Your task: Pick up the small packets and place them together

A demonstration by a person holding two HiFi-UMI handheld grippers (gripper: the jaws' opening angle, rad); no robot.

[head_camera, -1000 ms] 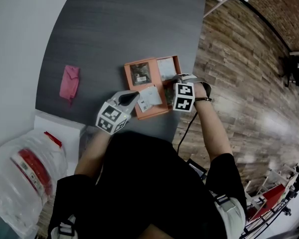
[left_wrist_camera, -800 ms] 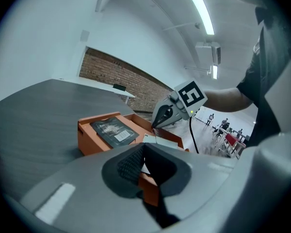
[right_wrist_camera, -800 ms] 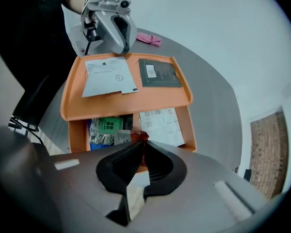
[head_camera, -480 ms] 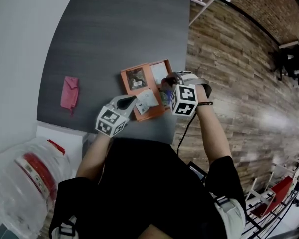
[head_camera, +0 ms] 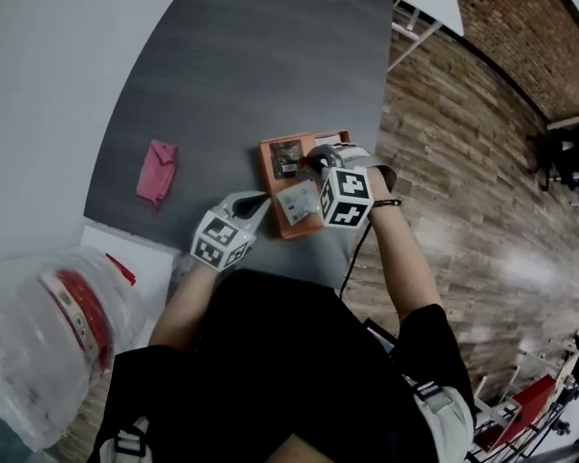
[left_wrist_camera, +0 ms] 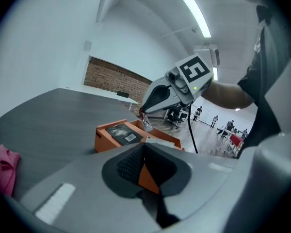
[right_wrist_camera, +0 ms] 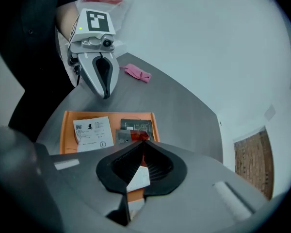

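Note:
An orange tray (head_camera: 270, 152) lies near the dark table's right edge. In it are a dark packet (right_wrist_camera: 136, 125) and a white printed packet (right_wrist_camera: 92, 130), and another white packet (right_wrist_camera: 138, 176) shows under my right jaws. My right gripper (head_camera: 314, 159) hangs above the tray, shut on a small grey packet with a red edge (right_wrist_camera: 136, 136). In the left gripper view that small packet (left_wrist_camera: 147, 124) dangles from the right gripper (left_wrist_camera: 143, 114). My left gripper (head_camera: 261, 201) hovers at the tray's near left corner, shut and holding nothing.
A pink cloth (head_camera: 157, 172) lies on the table to the left. A clear plastic bag with red print (head_camera: 48, 336) and a white box (head_camera: 125, 254) sit at the near left. The table's edge drops to the wooden floor (head_camera: 463, 162) right of the tray.
My right gripper has lifted off the tray with the small packet and swung toward the tray's far side. The left gripper has barely shifted.

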